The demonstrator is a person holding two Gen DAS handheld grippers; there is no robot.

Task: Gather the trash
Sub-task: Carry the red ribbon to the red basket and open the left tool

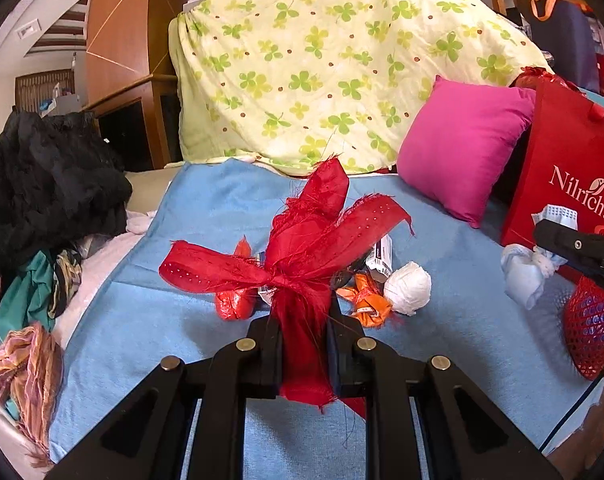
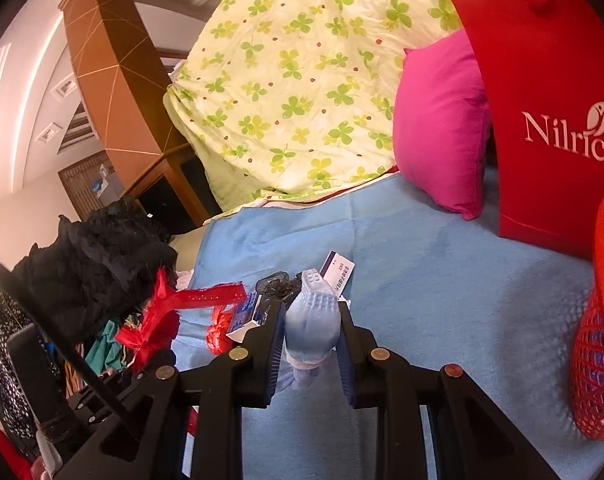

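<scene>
My left gripper [image 1: 303, 320] is shut on a frayed red ribbon bow [image 1: 302, 248] and holds it above the blue blanket [image 1: 182, 312]. It also shows in the right wrist view [image 2: 162, 320]. My right gripper [image 2: 310, 312] is shut on a crumpled light-blue face mask [image 2: 311, 320], which also shows in the left wrist view [image 1: 525, 276]. On the blanket lie a white paper ball [image 1: 407, 288], an orange wrapper [image 1: 365, 300], a red wrapper [image 1: 234, 304] and a small white box [image 2: 337, 272]. A red mesh basket [image 2: 597, 340] stands at the right.
A red Nilrich paper bag [image 2: 549, 120] and a pink pillow [image 2: 441, 120] stand at the back right. A green clover quilt [image 1: 333, 60] is heaped behind. Black clothes [image 1: 42, 184] and scarves [image 1: 26, 364] pile at the left edge.
</scene>
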